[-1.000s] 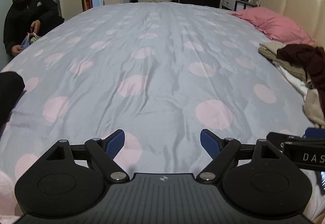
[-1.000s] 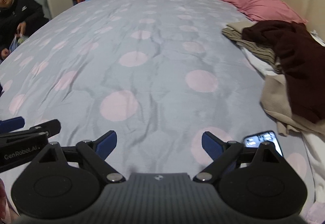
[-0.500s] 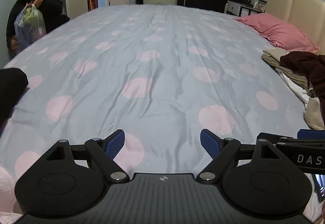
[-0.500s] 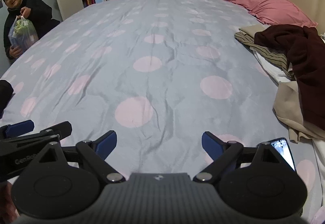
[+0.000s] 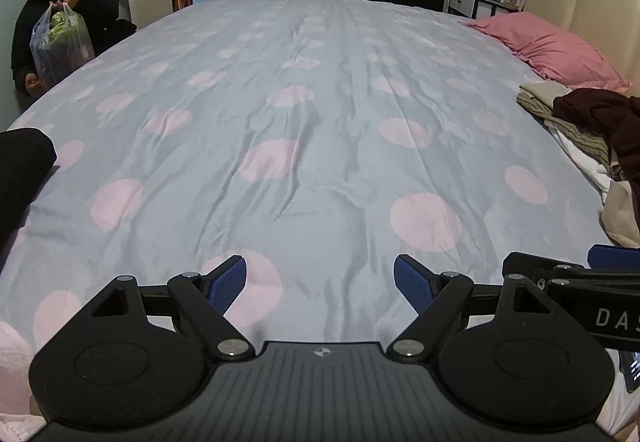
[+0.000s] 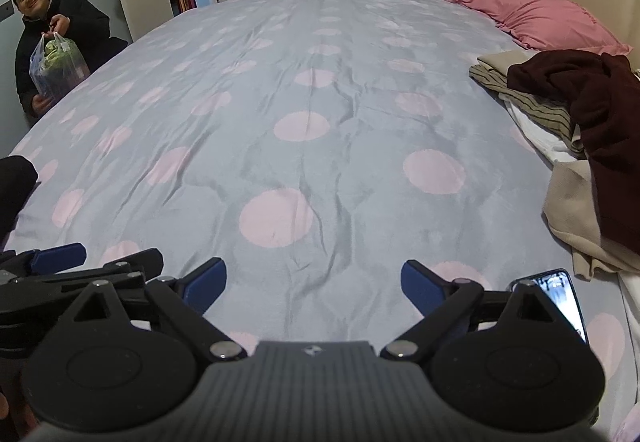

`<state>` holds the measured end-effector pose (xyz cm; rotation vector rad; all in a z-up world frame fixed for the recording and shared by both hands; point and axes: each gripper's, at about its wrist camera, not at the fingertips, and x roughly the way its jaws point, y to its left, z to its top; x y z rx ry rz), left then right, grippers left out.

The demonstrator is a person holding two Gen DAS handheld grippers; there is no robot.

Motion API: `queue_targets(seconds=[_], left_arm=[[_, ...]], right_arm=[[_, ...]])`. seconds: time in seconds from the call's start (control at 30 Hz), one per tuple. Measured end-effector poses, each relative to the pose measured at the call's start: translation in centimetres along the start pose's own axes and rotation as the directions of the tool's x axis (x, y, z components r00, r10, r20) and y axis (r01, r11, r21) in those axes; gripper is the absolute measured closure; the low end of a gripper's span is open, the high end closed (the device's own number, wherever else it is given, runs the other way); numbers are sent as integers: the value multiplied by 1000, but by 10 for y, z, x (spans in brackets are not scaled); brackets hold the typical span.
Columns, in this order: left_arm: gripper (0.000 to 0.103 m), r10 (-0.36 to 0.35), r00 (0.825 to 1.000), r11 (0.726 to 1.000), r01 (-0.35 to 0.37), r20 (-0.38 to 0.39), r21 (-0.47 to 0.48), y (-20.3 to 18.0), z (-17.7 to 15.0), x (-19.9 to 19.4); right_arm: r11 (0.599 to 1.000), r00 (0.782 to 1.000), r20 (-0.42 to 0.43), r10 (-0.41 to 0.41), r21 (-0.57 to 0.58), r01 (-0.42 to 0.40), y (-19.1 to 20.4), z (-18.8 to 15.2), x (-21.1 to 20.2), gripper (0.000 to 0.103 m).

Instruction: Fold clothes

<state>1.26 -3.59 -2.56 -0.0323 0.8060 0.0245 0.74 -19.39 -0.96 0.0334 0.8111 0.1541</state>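
Observation:
A heap of clothes lies along the bed's right side: a dark maroon garment [image 6: 592, 109] on top of a striped olive piece [image 6: 532, 101], white cloth and a beige garment [image 6: 576, 217]. The same maroon garment [image 5: 600, 113] shows at the right edge of the left wrist view. My left gripper [image 5: 320, 282] hangs open over the near end of the bed, nothing between its blue pads. My right gripper [image 6: 314, 282] is open too, empty, just right of the left one. The heap is well to the right of both grippers.
The bed is covered by a grey-blue duvet with pink dots [image 6: 312, 145]. A pink pillow [image 6: 540, 17] lies by the beige headboard. A phone [image 6: 560, 298] rests near the right gripper. A person in a dark coat holding a plastic bag [image 5: 56, 41] stands at far left. A black item [image 5: 20, 169] sits at the left edge.
Both grippers have risen and tilted up, so more of the room shows. The person at the left stood up and lifted the plastic bag. Both grippers stayed open.

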Motion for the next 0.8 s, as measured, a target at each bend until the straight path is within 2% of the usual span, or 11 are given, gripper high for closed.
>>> queue_targets(seconds=[0.8], left_arm=[[22, -4, 1000, 1000, 4, -24, -2, 2, 2, 3]], right_arm=[[1000, 1000, -11, -11, 13, 11, -1, 1, 5, 4]])
